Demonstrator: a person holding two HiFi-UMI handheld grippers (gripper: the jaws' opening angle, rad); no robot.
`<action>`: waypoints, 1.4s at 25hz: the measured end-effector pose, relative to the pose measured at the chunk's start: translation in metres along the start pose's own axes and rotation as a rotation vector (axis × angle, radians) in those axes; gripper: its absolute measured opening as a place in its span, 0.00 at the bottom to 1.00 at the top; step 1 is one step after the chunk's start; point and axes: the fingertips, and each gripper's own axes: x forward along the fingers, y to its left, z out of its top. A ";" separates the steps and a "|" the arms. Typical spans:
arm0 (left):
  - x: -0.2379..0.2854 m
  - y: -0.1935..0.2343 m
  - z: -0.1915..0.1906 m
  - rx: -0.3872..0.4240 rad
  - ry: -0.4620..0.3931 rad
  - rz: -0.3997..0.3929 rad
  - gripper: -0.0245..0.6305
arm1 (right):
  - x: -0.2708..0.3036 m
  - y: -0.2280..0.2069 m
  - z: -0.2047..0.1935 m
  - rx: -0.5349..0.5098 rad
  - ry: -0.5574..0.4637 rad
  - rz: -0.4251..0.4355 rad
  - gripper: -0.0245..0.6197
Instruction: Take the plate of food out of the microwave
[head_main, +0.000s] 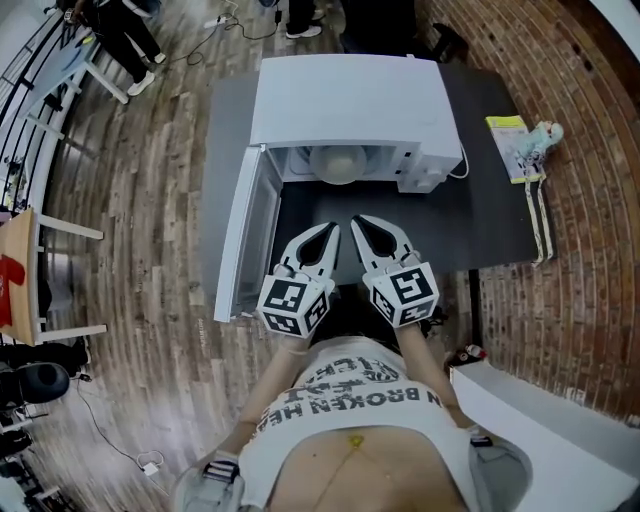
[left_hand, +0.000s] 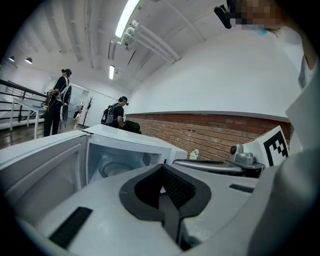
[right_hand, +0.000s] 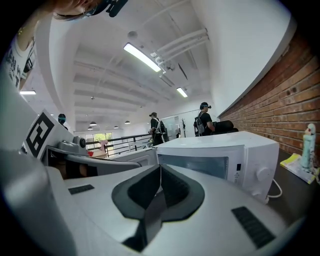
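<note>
A white microwave stands on a dark table with its door swung open to the left. In its cavity lies a pale round plate; what is on it is too pale to make out. My left gripper and right gripper are side by side in front of the opening, both shut and holding nothing, a short way from the plate. The left gripper view looks past the shut left gripper into the cavity, where the plate shows dimly. The right gripper faces the microwave from the front.
A yellow-green packet and a small figure lie at the table's right edge by the brick wall. The open door takes up room on the left. A white box edge is at the lower right. People stand far behind the microwave.
</note>
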 end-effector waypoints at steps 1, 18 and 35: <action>0.001 0.004 0.001 0.000 0.002 -0.002 0.05 | 0.004 0.000 -0.001 0.004 0.003 -0.005 0.05; 0.039 0.025 0.003 -0.057 -0.009 0.082 0.05 | 0.033 -0.027 -0.003 -0.001 0.051 0.079 0.05; 0.096 -0.003 0.020 -0.025 -0.036 0.191 0.05 | 0.023 -0.092 0.011 0.008 0.029 0.180 0.05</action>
